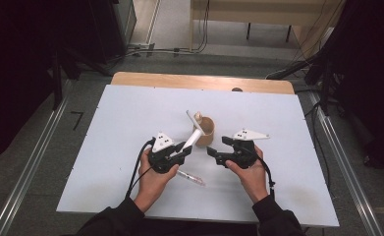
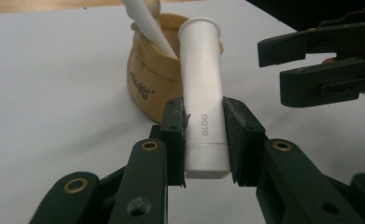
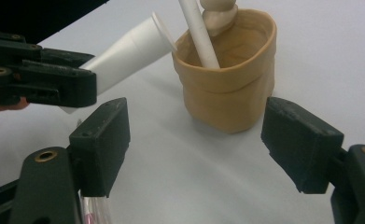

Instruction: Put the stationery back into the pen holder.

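High view: my left gripper (image 1: 178, 153) pinches a white glue tube (image 1: 193, 138) near the sheet's (image 1: 130, 113) centre, tip against the tan pouch (image 1: 206, 132); my right gripper (image 1: 217, 149) sits spread just beside.

Left gripper view: pads clamp the tube (image 2: 203, 112).

Right gripper view: jaws spread, pouch (image 3: 228, 79) beyond.

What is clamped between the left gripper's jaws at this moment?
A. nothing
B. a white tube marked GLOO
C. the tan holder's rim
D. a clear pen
B: in the left gripper view, the left gripper has both pads pressed on the white tube, beside the tan holder.
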`<move>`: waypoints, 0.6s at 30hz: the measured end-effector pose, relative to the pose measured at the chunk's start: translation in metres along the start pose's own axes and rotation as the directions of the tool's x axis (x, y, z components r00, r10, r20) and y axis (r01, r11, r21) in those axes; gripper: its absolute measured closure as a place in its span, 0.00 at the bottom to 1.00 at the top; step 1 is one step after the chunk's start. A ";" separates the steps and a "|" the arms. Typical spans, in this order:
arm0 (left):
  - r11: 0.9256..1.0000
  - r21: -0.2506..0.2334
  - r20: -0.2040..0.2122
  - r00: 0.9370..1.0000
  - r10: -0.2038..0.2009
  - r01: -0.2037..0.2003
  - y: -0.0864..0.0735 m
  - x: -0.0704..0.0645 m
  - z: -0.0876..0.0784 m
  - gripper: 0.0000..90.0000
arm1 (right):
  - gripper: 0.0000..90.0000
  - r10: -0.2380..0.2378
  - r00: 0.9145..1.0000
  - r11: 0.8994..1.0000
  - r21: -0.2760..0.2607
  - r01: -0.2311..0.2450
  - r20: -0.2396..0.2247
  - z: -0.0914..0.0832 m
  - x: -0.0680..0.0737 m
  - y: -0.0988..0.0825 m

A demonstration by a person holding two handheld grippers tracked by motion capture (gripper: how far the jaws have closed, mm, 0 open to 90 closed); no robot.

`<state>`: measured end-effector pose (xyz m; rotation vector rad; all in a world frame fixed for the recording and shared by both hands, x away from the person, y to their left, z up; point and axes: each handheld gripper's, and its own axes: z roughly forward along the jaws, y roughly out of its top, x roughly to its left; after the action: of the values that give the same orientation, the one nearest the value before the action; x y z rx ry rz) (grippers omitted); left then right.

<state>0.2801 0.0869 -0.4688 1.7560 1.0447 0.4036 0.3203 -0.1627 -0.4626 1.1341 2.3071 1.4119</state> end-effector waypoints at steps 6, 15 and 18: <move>1.000 -0.001 0.018 1.000 0.014 -0.014 0.001 -0.010 0.008 0.80 | 0.25 0.006 1.000 1.000 -0.018 -0.006 -0.014 0.000 0.001 0.005; 1.000 -0.016 0.025 0.999 0.019 -0.019 0.001 -0.017 0.014 0.80 | 0.25 0.089 0.994 0.995 -0.050 -0.092 -0.070 0.000 -0.004 0.008; 1.000 -0.016 0.030 0.999 0.024 -0.023 0.001 -0.020 0.015 0.80 | 0.25 0.101 0.992 0.993 -0.049 -0.106 -0.079 0.002 -0.004 0.009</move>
<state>0.2795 0.0620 -0.4705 1.7566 0.9982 0.3980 0.3290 -0.1619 -0.4571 1.2206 2.2763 1.5706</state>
